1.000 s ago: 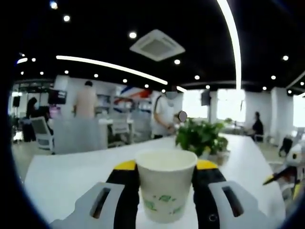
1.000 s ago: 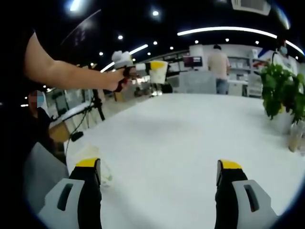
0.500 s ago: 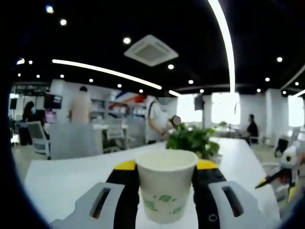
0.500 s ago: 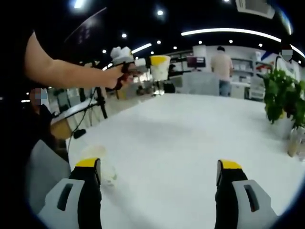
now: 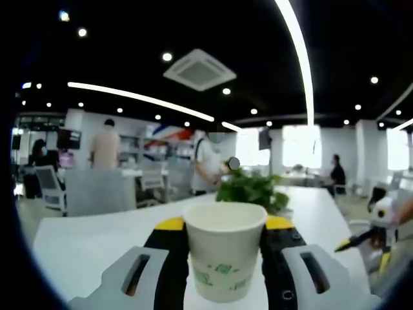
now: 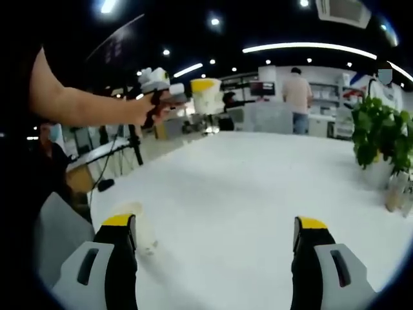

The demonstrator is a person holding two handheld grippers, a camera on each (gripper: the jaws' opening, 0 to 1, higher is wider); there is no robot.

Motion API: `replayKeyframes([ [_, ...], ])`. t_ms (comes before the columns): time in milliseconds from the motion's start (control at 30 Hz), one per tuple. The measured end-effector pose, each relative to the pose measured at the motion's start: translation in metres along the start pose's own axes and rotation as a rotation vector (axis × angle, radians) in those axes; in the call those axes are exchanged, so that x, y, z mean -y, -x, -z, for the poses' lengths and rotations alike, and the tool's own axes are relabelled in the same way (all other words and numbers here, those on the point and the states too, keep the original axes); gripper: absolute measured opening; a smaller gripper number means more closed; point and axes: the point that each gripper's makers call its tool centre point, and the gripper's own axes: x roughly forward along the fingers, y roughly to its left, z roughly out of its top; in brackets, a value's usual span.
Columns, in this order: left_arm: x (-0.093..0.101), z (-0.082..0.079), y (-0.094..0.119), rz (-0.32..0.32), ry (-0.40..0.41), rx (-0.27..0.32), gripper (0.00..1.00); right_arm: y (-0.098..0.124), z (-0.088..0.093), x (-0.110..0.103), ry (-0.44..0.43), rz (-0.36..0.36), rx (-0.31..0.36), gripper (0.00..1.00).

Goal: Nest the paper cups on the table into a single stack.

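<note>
Paper cup (image 5: 224, 258), white with green marks, stands upright at lower centre of the left gripper view, clamped between the jaws of the left gripper (image 5: 224, 271) above the white bench (image 5: 90, 245). In the right gripper view, the right gripper (image 6: 216, 258) has its jaws wide apart over the bench, a second cup (image 6: 132, 223) lying beside its left jaw; a potted plant (image 6: 377, 139) stands at right.

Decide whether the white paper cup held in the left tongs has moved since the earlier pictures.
Yes. In the right gripper view the white paper cup has drifted left and slightly down against the grey chair behind it.
</note>
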Motion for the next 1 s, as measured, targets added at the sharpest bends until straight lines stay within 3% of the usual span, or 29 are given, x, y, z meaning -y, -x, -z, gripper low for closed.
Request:
replayKeyframes([
  [533,0.039,-0.001,0.025,0.035,0.008,0.016,0.41,0.003,-0.012,-0.010,-0.019,-0.018,0.028,1.00],
  [1000,0.052,-0.003,0.043,0.042,0.015,0.034,0.41,0.005,-0.016,-0.019,0.014,-0.037,0.028,1.00],
])
